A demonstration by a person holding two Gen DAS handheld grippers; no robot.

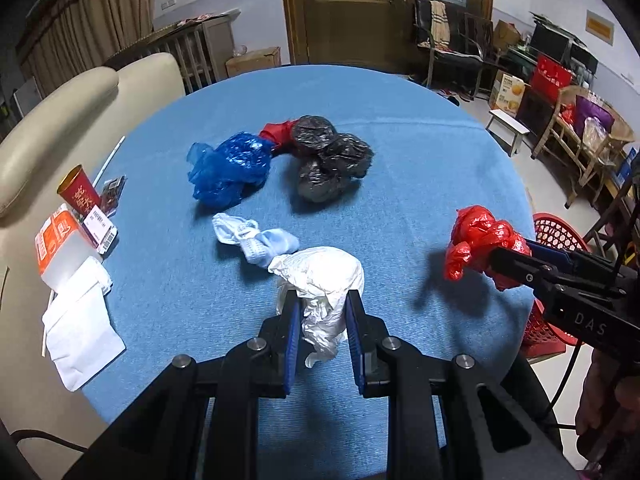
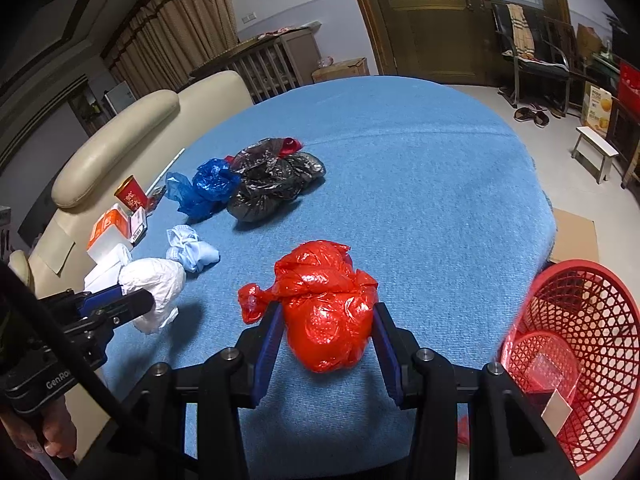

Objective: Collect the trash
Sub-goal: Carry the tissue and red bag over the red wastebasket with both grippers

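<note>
- Left gripper (image 1: pixel 322 312): clamped on a crumpled white bag (image 1: pixel 320 276), held clear above the blue table (image 1: pixel 420 152). Loose folds hang below the pads; a thin grip on slack plastic could, in my judgement, let the bag slide out on the way over.
- Right gripper (image 2: pixel 326 320): clamped on a knotted red bag (image 2: pixel 324 304), also off the table. The bundle bulges wider than the pads, so a squeeze on its rounded sides may pop it forward.
- Red basket (image 2: pixel 580 340): stands on the floor just beside the table's right edge, lower than the tabletop. A release too early would likely drop a bag on the table rim or floor.
- Both hands loaded at once: the two grippers could knock together over the basket mouth.
- Remaining trash: blue bag (image 1: pixel 230 166), black bags (image 1: pixel 328 156), pale blue rag (image 1: pixel 256 240), well apart from the basket.
- Paper cup (image 1: pixel 78 194) and cartons at the left edge: near the rim, easily swept off by a careless reach.
</note>
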